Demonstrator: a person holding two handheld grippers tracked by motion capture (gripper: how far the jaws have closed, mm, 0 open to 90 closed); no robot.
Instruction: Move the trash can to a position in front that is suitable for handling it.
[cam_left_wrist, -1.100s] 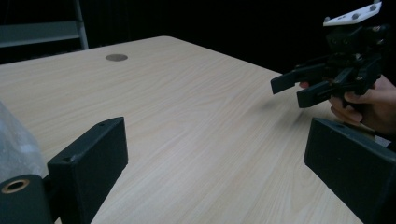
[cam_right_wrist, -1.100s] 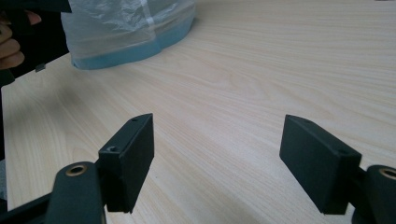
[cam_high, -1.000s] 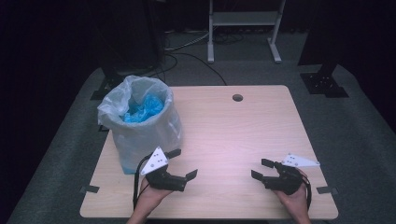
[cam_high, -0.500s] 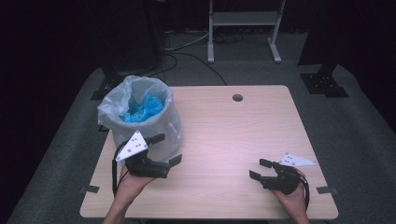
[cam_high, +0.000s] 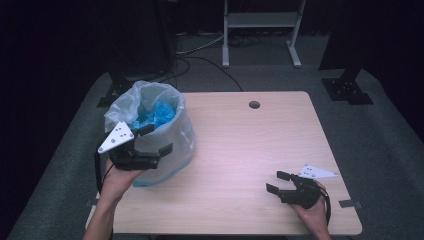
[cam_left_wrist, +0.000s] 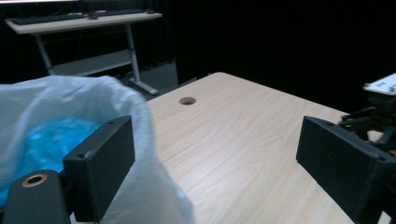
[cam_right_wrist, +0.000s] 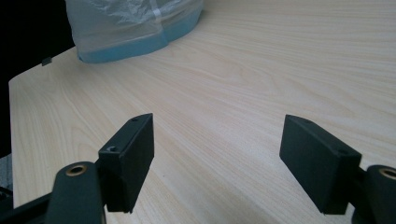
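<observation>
Wood table (cam_high: 260, 150) otherwise bare: lined bin (cam_high: 150, 132) sits far left, left gripper (cam_high: 159, 139) at its rim with jaws wide, just closing slightly, nothing gripped; right gripper (cam_high: 274, 182) idle, wide, empty near right; bag grab not started.

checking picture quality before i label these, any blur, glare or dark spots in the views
High view: table evenly lit, surroundings nearly black, picture slightly soft. Left gripper view: bag rim close and blurred, its white plastic bright; background black. Right gripper view: wood grain sharp, near jaws a bit soft, bag bright at the top, dark corner at left.
</observation>
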